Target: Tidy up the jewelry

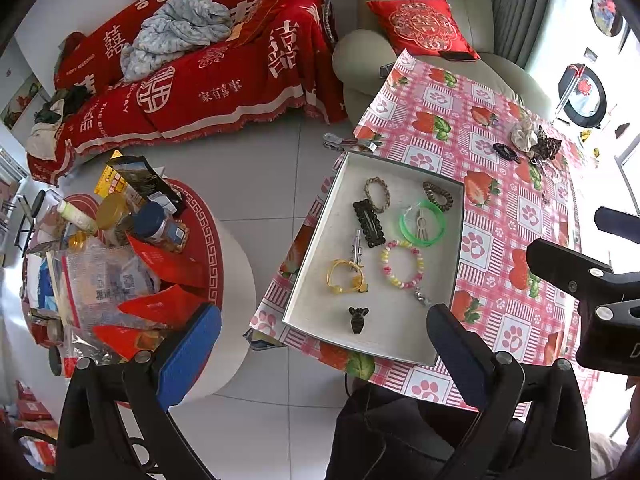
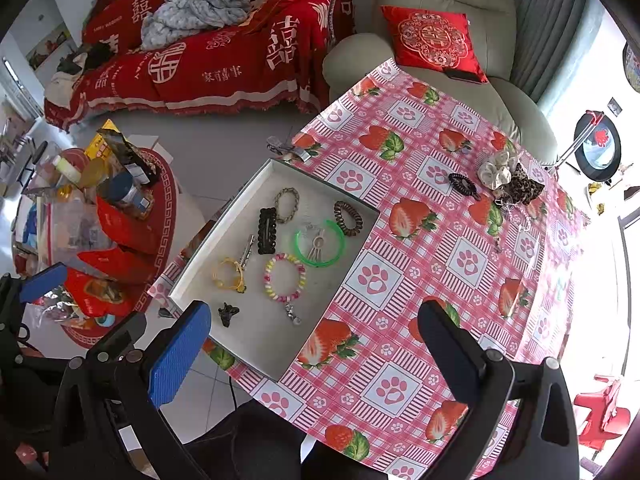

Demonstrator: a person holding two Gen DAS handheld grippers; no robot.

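Note:
A shallow grey tray [image 1: 320, 240] [image 2: 208, 260] lies on the strawberry tablecloth [image 2: 440, 240]. In it are a green bangle [image 1: 423, 222] [image 2: 320, 243], a beaded bracelet [image 1: 402, 264] [image 2: 285, 277], a yellow bracelet [image 1: 346, 277] [image 2: 229, 274], a black barrette [image 1: 369, 223] [image 2: 267, 231], a brown coil tie [image 1: 438, 195] [image 2: 348, 217], a braided band [image 1: 376, 193] [image 2: 287, 205] and a small black claw clip [image 1: 357, 319] [image 2: 228, 313]. Scrunchies and a black coil tie [image 2: 463, 185] lie loose at the table's far right [image 1: 532, 142]. My left gripper [image 1: 324, 356] is open and empty above the tray's near edge. My right gripper [image 2: 316, 350] is open and empty.
A round white side table [image 1: 236, 280] crowded with bottles, red packets and bags stands left of the tray. A red-covered sofa [image 1: 200, 72] and a beige armchair [image 2: 440, 40] with a red cushion lie beyond. Grey tiled floor lies between.

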